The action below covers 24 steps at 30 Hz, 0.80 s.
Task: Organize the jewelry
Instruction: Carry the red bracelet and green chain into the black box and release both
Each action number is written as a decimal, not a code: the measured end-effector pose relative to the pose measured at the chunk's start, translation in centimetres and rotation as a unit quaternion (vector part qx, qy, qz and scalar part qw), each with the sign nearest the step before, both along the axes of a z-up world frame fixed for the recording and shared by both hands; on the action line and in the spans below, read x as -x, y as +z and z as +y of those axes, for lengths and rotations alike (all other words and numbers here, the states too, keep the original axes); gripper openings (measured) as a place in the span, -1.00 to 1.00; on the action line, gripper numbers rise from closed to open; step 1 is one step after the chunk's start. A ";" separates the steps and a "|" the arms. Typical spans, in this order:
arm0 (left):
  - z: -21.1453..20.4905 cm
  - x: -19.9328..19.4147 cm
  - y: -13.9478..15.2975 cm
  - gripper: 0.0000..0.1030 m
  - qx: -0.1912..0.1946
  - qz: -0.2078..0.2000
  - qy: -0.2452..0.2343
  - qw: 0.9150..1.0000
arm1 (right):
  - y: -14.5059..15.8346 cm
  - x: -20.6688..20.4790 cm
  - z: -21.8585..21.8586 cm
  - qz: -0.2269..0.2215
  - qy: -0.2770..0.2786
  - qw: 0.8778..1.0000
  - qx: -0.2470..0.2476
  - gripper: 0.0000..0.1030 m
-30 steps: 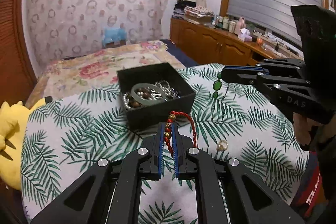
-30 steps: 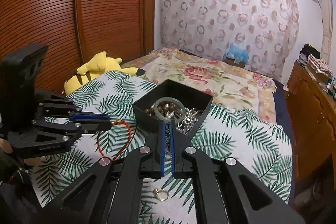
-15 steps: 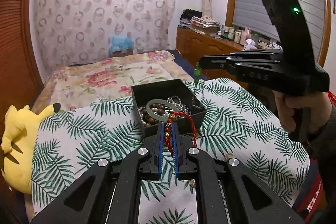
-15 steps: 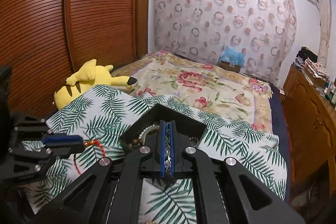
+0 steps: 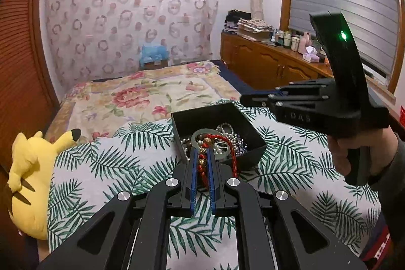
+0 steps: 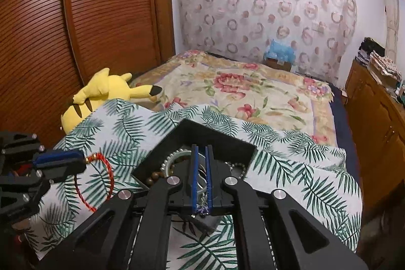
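A black open box (image 5: pixel 249 124) (image 6: pixel 217 137) holds a pale jade bangle (image 5: pixel 202 133), beads and chains. My left gripper (image 5: pixel 202 154) is shut on a red cord bracelet with gold beads (image 5: pixel 203 158), held just before the box's near wall; the bracelet also hangs from it in the right wrist view (image 6: pixel 107 168). My right gripper (image 6: pixel 201 151) hovers over the box, its jaws nearly closed with a thin chain (image 6: pixel 202 204) caught deep between them. In the left wrist view the right gripper (image 5: pixel 244 100) sits above the box's right corner.
The box stands on a palm-leaf cloth (image 5: pixel 106 161) over the bed's end. A yellow plush toy (image 5: pixel 27 168) (image 6: pixel 101 90) lies at the left edge. A floral bedspread (image 5: pixel 152 92) lies behind, a wooden dresser (image 5: pixel 265 65) to the right.
Both grippers rose and moved toward the box. The left gripper carried the red bracelet up to the box's edge. The green-beaded chain that hung from the right gripper went down over the box.
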<state>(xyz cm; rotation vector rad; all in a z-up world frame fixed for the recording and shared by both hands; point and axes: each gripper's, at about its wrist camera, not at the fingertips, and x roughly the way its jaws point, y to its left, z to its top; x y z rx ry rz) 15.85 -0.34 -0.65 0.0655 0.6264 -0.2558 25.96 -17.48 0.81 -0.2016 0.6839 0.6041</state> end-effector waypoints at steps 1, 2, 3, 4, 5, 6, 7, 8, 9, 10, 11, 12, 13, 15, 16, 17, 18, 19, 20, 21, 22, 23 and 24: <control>-0.1 -0.3 -0.1 -0.87 -0.001 0.001 0.000 1.000 | -0.3 0.0 0.0 0.003 -0.001 1.000 0.000 -0.84; -0.1 -0.7 -0.2 -0.87 -0.001 0.001 0.001 1.000 | -0.6 -0.2 -0.4 0.007 -0.005 1.000 -0.003 -0.84; -0.2 -0.9 -0.2 -0.87 -0.001 0.002 0.002 1.000 | -0.8 -0.2 -0.6 0.009 -0.007 1.000 -0.005 -0.84; -0.4 -1.3 -0.3 -0.87 0.000 0.003 0.003 1.000 | -1.0 -0.2 -0.9 0.011 -0.009 1.000 -0.007 -0.84; -0.5 -1.6 -0.4 -0.87 -0.001 0.005 0.004 1.000 | -1.3 -0.2 -1.2 0.013 -0.012 1.000 -0.007 -0.84; -0.6 -1.9 -0.4 -0.87 -0.003 0.005 0.004 1.000 | -1.5 -0.1 -1.6 0.015 -0.014 1.000 -0.007 -0.84; -0.8 -2.3 -0.4 -0.87 -0.004 0.006 0.005 1.000 | -1.7 0.0 -2.0 0.016 -0.016 1.000 -0.007 -0.84; -1.1 -2.7 -0.4 -0.87 -0.006 0.007 0.005 1.000 | -1.9 0.1 -2.4 0.017 -0.017 1.000 -0.008 -0.84; -1.2 -3.0 -0.4 -0.87 -0.007 0.007 0.006 1.000 | -2.1 0.2 -2.9 0.019 -0.019 1.000 -0.007 -0.84; -1.3 -3.3 -0.5 -0.87 -0.006 0.008 0.006 1.000 | -2.3 0.3 -3.5 0.020 -0.022 1.000 -0.006 -0.84; -1.5 -3.7 -0.5 -0.87 -0.005 0.010 0.006 1.000 | -2.4 0.4 -3.8 0.021 -0.023 0.999 -0.007 -0.84; -1.6 -4.1 -0.5 -0.87 -0.005 0.010 0.007 1.000 | -2.7 0.6 -4.3 0.023 -0.025 0.999 -0.007 -0.84; -1.8 -4.5 -0.5 -0.87 -0.005 0.010 0.007 1.000 | -2.9 0.7 -4.7 0.024 -0.028 0.999 -0.006 -0.84; -2.2 -5.4 -0.7 -0.87 -0.004 0.015 0.008 1.000 | -3.3 1.0 -5.3 0.026 -0.031 0.999 -0.004 -0.84; -2.4 -5.8 -0.7 -0.87 -0.002 0.018 0.009 1.000 | -3.6 1.1 -5.6 0.027 -0.034 0.999 -0.001 -0.84; -2.7 -6.4 -0.8 -0.87 -0.002 0.020 0.010 1.000 | -3.8 1.3 -5.9 0.027 -0.036 0.999 0.001 -0.84; -2.9 -6.7 -0.8 -0.87 -0.002 0.020 0.011 1.000 | -4.0 1.4 -6.1 0.028 -0.036 0.999 0.001 -0.84; -3.2 -7.2 -0.7 -0.87 -0.003 0.020 0.011 1.000 | -4.3 1.6 -6.4 0.030 -0.037 0.999 0.001 -0.84; -3.6 -7.6 -0.7 -0.87 -0.003 0.021 0.010 1.000 | -4.5 1.7 -6.6 0.032 -0.037 0.999 0.001 -0.84; -3.9 -7.9 -0.8 -0.87 -0.002 0.022 0.009 1.000 | -4.7 1.8 -6.8 0.033 -0.038 0.999 0.001 -0.84; -4.1 -8.2 -0.9 -0.87 -0.001 0.023 0.008 1.000 | -4.9 2.0 -7.0 0.034 -0.038 0.999 0.003 -0.84; -4.2 -8.4 -1.1 -0.87 -0.001 0.024 0.007 1.000 | -5.1 2.1 -7.1 0.035 -0.038 0.999 0.003 -0.84; -4.5 -8.7 -1.2 -0.87 -0.001 0.025 0.007 1.000 | -5.3 2.2 -7.3 0.037 -0.038 0.999 0.003 -0.84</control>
